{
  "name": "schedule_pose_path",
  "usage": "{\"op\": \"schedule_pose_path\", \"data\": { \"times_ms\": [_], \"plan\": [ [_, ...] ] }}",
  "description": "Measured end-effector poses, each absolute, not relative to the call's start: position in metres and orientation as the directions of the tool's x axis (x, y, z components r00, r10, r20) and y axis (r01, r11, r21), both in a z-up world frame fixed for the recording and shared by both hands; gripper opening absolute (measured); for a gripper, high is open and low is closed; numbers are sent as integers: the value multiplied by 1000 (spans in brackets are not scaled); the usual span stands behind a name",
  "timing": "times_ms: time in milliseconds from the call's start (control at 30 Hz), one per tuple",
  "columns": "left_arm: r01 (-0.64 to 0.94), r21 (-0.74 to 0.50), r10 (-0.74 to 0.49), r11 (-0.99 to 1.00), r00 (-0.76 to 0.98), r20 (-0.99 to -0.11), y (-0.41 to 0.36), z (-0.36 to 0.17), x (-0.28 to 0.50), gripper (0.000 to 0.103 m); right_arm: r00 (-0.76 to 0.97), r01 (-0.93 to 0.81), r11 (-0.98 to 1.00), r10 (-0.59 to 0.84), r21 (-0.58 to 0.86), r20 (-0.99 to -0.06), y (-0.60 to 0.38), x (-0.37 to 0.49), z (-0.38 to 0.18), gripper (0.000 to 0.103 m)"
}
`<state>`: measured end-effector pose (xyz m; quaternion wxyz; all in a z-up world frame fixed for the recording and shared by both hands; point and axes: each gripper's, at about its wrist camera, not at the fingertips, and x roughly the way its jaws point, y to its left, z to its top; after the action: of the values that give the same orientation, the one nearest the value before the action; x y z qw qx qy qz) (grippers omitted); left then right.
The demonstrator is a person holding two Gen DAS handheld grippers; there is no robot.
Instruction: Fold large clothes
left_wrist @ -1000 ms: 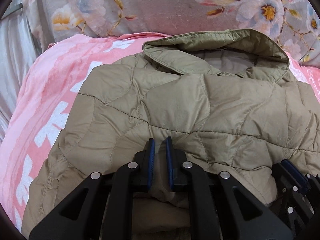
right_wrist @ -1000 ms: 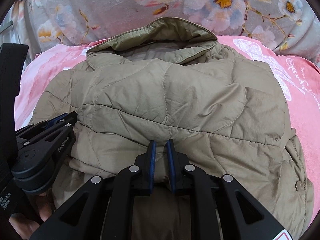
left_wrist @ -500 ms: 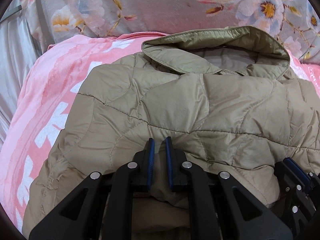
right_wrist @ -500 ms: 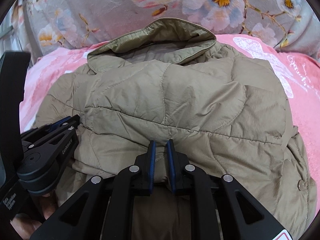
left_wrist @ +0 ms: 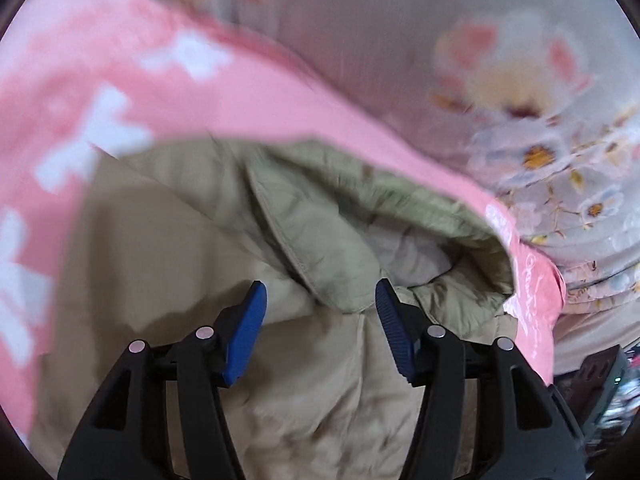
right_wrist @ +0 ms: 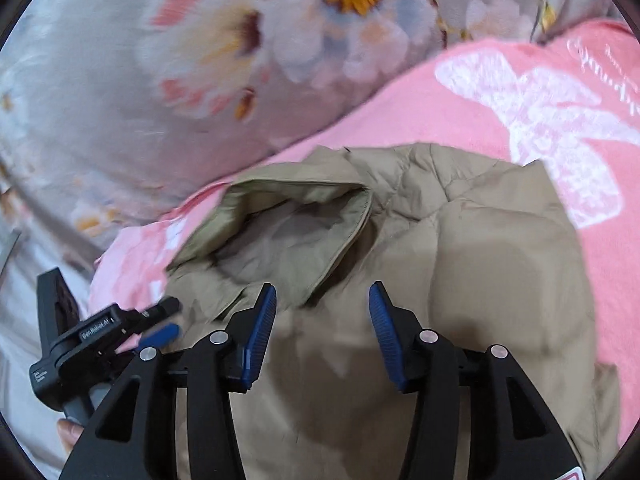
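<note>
Right wrist: jacket (right_wrist: 460,280) collar (right_wrist: 280,216) away (upper-left).

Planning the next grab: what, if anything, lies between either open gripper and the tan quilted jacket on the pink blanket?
Nothing visible. The jacket lies exposed directly beneath the left gripper and the right gripper; both jaws have just been opening and hold no fabric.

Jacket (left_wrist: 168,240) on, seemingly, pink blanket (left_wrist: 100,60).
</note>
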<state>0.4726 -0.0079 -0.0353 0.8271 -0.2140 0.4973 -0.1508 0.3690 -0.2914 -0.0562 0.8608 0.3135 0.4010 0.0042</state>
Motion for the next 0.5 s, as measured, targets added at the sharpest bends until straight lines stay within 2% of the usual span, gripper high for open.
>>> {"op": "schedule_pose_path", "data": {
  "times_ms": [33, 67, 100, 133, 167, 233, 367, 500],
  "plan": [
    [26, -534, -492, 845, 427, -759, -12, -45, 482, 49, 652, 257, 789, 285, 559, -702, -291, 382, -67, 48],
    [17, -548, -503, 836, 420, -755, -15, -48, 485, 31, 639, 260, 789, 293, 557, -712, -290, 388, -71, 33],
    [17, -557, -513, 831, 412, -753, -19, -48, 487, 20, 632, 252, 792, 300, 556, -715, -290, 392, -71, 17],
    [26, -569, -525, 822, 421, -740, -19, -44, 486, 14, 641, 215, 788, 332, 577, -692, -287, 394, -66, 4],
    [39, -576, -531, 817, 439, -725, -18, -39, 481, 9, 662, 196, 787, 334, 585, -671, -287, 389, -60, 4],
    [87, -542, -508, 836, 499, -702, -14, -24, 468, 7, 703, 166, 836, 272, 523, -657, -284, 375, -45, 4],
    [95, -451, -433, 887, 509, -744, -16, -42, 459, 7, 636, 197, 895, 193, 400, -747, -274, 380, -73, 2],
    [97, -404, -393, 909, 518, -760, -20, -64, 458, 7, 618, 196, 911, 173, 363, -767, -270, 383, -88, 0]
  ]
}}
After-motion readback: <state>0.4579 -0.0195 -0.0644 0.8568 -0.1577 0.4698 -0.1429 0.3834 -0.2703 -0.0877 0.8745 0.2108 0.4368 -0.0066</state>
